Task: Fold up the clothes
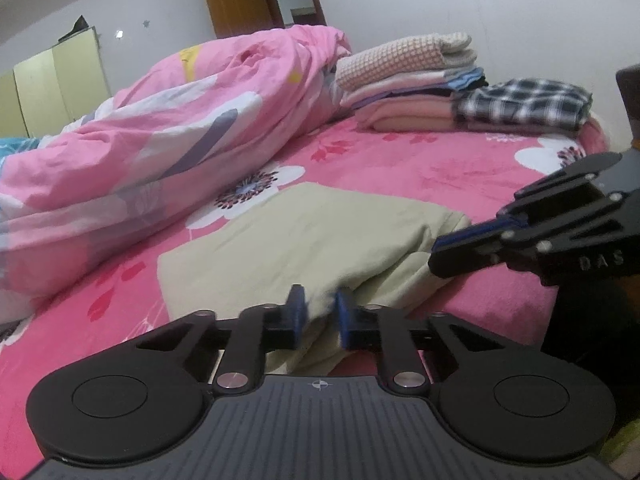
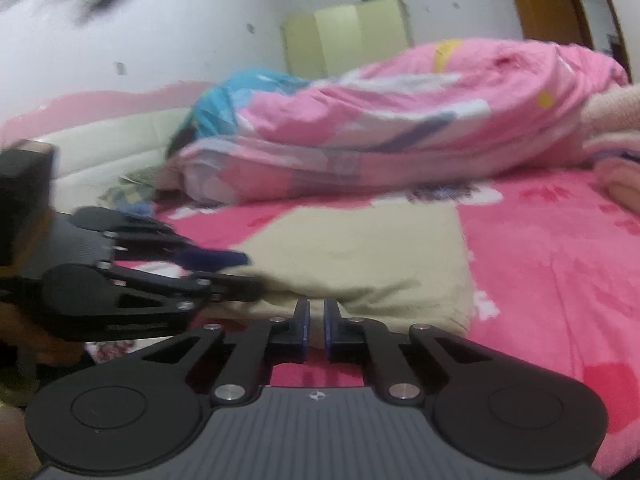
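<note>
Left wrist view: your left gripper sits at the near edge of the beige garment, which lies folded flat on the pink flowered bedsheet. Its blue pads stand a little apart with beige cloth bunched between them; whether they pinch it firmly you cannot tell. Your right gripper comes in from the right, its tips touching the garment's right edge. Behind lie a rumpled pink duvet and a stack of folded clothes beside a checked item.

Right wrist view: your right gripper has its jaws nearly together with a narrow gap, at the beige garment's near edge; the grip is unclear. Your left gripper reaches the garment from the left, blurred.
</note>
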### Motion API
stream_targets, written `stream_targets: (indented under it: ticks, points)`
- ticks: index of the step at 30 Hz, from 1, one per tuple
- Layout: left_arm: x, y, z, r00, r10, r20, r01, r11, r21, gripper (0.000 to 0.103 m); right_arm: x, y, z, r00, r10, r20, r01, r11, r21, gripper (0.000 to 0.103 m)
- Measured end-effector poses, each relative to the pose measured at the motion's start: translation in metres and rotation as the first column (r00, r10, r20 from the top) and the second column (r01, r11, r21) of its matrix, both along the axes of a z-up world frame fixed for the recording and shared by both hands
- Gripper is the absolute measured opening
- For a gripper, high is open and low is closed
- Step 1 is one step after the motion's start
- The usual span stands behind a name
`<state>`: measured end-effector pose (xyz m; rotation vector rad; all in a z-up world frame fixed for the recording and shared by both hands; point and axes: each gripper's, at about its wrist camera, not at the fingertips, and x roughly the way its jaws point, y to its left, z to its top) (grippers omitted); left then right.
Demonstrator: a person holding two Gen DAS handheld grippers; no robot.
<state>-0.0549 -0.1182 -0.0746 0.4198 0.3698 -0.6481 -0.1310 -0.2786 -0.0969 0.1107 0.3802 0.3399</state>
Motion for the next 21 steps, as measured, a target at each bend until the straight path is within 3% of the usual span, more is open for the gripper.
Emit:
stream_targets:
  ticks: [5,21]
  points:
    - [-0.004,0.002,-0.001,1.0,-0.02,0.011,0.02,1.0,-0.006,0.004,0.013,0.011,-0.007,1.0,-0.003,0.016,0.003,1.0,-0.012,0.007]
    - [-0.005,0.015,-0.003,0.999,-0.047,-0.006,0.047,0.998,-0.048,0.002,0.024,0.033,-0.019,0.997,0.063,0.045,-0.061,0.997,-0.051,0.006]
